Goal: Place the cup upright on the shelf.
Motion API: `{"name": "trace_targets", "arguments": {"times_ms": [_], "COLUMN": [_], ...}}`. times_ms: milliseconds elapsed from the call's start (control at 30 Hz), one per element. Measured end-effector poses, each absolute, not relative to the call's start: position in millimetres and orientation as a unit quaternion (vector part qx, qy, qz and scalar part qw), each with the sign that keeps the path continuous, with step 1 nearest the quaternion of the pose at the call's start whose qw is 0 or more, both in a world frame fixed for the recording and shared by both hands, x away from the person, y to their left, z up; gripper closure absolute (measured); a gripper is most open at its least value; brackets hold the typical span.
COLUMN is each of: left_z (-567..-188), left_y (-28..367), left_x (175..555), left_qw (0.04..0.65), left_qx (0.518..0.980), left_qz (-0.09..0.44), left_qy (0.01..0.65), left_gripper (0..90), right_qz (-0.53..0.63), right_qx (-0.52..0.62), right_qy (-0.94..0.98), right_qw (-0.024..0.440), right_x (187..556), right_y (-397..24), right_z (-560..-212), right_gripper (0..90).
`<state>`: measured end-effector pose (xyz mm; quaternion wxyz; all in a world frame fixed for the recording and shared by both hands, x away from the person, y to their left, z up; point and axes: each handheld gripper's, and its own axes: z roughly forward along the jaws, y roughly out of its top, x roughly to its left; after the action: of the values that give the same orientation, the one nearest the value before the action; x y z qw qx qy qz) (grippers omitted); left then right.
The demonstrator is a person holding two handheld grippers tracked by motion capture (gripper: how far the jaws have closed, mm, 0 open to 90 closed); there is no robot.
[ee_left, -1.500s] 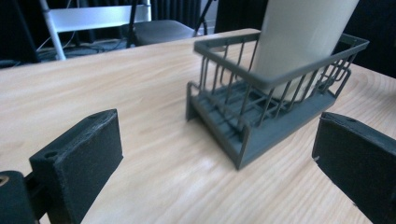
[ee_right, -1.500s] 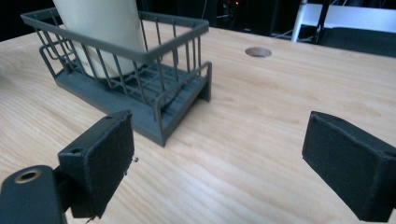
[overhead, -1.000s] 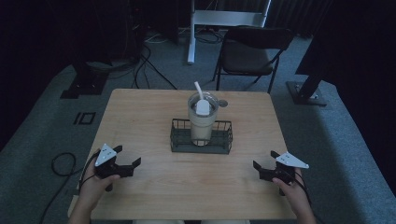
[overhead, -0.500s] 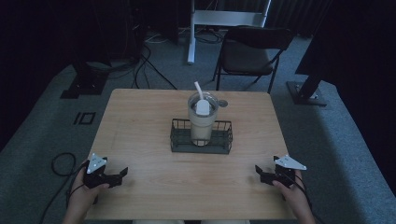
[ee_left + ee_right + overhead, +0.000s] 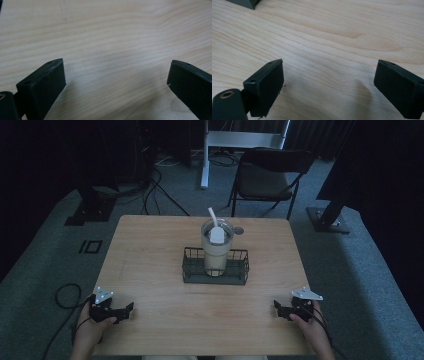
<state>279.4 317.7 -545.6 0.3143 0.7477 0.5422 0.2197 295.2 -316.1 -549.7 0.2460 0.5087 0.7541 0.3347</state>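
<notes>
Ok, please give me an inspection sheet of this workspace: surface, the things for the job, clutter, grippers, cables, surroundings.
Surface: wooden table, pale grain, dry.
Job's things: tumbler with a straw, upright inside a black wire basket at mid-table.
Clutter: one small round thing behind the tumbler, too small to tell.
Grippers: left gripper at the near left corner, jaws open, holding nothing; right gripper at the near right edge, jaws open, holding nothing.
Cables: a loop on the floor at left; more behind the table.
Surroundings: carpet, folding chair, dark stands.

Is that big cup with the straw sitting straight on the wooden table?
No, the cup stands inside a dark wire basket, which itself rests on the table.
</notes>
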Motion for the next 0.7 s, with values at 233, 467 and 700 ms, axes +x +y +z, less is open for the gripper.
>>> {"name": "trace_targets", "arguments": {"times_ms": [233, 467, 700], "left_z": [-546.7, -546.8, -546.9], "left_y": [310.5, 306.6, 295.1], "left_x": [280.7, 277.4, 276.7], "left_qw": [0.297, 0.292, 0.273], "left_qx": [0.754, 0.739, 0.689], "left_qz": [0.22, 0.228, 0.251], "left_qy": [0.542, 0.562, 0.622], "left_gripper": [2.3, 2.3, 2.3], "right_qz": [0.321, 0.328, 0.327], "right_qx": [0.509, 0.526, 0.525], "right_qy": [0.762, 0.753, 0.754], "right_qw": [0.239, 0.22, 0.219], "right_x": [296.4, 297.6, 298.2], "right_y": [-312.2, -315.4, -314.5], "right_z": [-550.9, -551.2, -551.4], "right_gripper": [9.2, 12.8, 11.4]}}
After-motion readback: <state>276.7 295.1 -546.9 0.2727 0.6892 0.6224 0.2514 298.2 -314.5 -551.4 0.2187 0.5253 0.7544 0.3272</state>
